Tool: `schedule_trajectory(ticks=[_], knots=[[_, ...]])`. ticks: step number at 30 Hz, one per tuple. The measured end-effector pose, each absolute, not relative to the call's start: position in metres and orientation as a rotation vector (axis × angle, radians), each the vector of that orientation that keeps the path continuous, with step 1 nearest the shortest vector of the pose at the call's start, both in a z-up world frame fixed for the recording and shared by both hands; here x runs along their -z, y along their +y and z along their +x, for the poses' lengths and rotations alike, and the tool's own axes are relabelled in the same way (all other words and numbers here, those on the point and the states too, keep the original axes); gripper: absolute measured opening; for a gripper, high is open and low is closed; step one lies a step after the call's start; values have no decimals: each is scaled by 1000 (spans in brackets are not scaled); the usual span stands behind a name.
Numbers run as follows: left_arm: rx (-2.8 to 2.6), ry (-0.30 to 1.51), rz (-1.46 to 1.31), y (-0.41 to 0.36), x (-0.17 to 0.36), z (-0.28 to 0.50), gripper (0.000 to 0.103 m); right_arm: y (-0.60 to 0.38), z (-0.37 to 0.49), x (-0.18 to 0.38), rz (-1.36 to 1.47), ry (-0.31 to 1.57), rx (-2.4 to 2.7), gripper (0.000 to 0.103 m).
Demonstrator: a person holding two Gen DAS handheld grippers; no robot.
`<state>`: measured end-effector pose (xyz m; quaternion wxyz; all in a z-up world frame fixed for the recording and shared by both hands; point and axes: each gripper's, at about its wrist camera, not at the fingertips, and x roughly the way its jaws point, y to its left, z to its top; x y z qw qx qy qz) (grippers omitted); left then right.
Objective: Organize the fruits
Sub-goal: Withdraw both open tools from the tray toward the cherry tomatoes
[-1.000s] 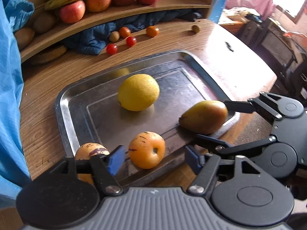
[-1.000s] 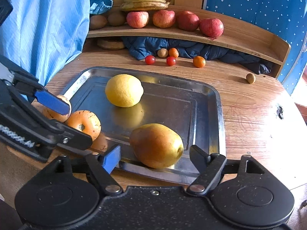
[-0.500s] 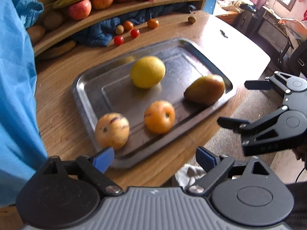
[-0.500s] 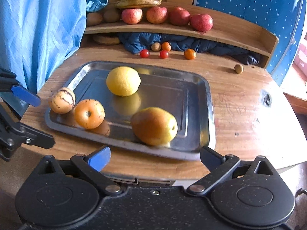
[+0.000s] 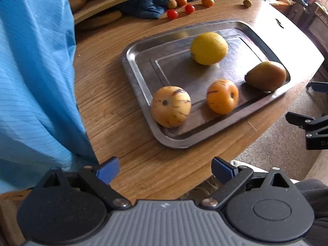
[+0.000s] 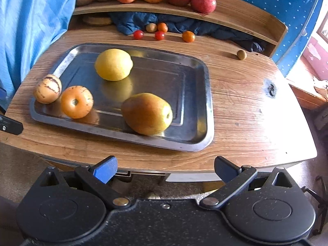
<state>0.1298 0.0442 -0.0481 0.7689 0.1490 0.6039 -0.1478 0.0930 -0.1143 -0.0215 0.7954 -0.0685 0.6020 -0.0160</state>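
I judged the tray [image 6: 208,106] filled, both my left gripper [image 5: 165,169] and right gripper [image 6: 165,167] wide open, empty, short of the tabletop [image 6: 256,102], so next I'd reach ahead for loose cherry tomatoes [image 6: 138,34]

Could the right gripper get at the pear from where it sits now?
Probably yes. The right gripper is open and empty, off the table edge, and the pear lies at the near side of the tray with nothing between them.
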Motion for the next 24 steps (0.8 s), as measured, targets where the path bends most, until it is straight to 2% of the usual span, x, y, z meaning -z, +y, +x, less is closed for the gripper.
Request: schedule_trajectory(ticks=[24], knots=[[179, 1219, 261, 31, 22, 187, 101, -163, 160, 9, -135, 1234, -31, 102]])
